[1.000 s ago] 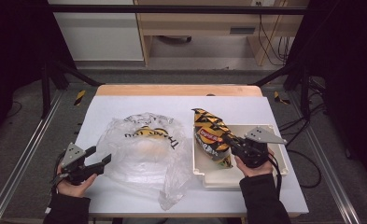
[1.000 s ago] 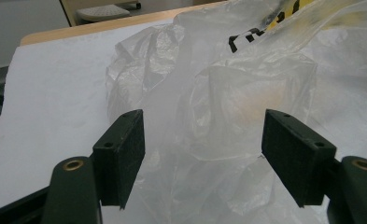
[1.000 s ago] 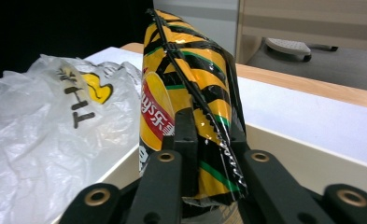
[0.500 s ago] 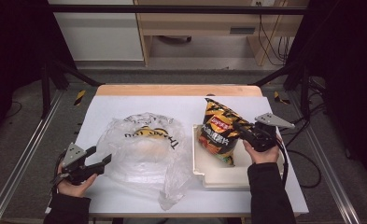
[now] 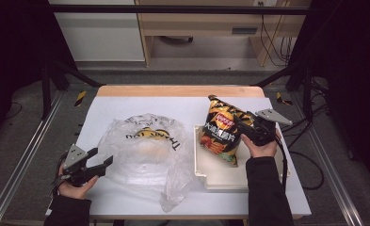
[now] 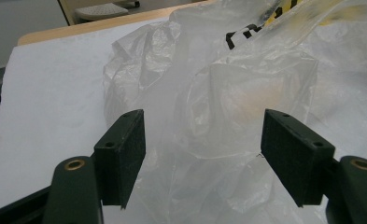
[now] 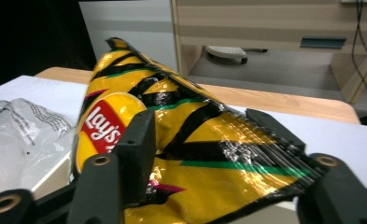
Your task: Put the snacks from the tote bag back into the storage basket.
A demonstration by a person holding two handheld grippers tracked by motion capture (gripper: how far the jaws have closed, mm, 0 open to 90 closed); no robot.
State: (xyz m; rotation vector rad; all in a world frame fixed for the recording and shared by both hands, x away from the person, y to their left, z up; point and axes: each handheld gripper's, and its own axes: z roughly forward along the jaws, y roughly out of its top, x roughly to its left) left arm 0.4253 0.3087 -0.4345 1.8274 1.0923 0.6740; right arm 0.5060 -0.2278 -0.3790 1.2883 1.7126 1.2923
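Over the tray [image 5: 220,176], the right gripper [image 5: 248,128] pinches a yellow-and-black "Lay's" bag [image 5: 221,131] [image 7: 172,140] between its fingers. The left gripper's [image 5: 100,163] fingers [image 6: 123,144] are spread before a clear plastic bag [image 5: 145,150] [image 6: 228,102] with black lettering I cannot read.

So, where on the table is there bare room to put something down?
The far strip between the plastic bag and the wooden edge is bare, and so is the left margin beside the bag. The middle is crowded: the bag lies against the white tray, where the right gripper holds the chip bag.
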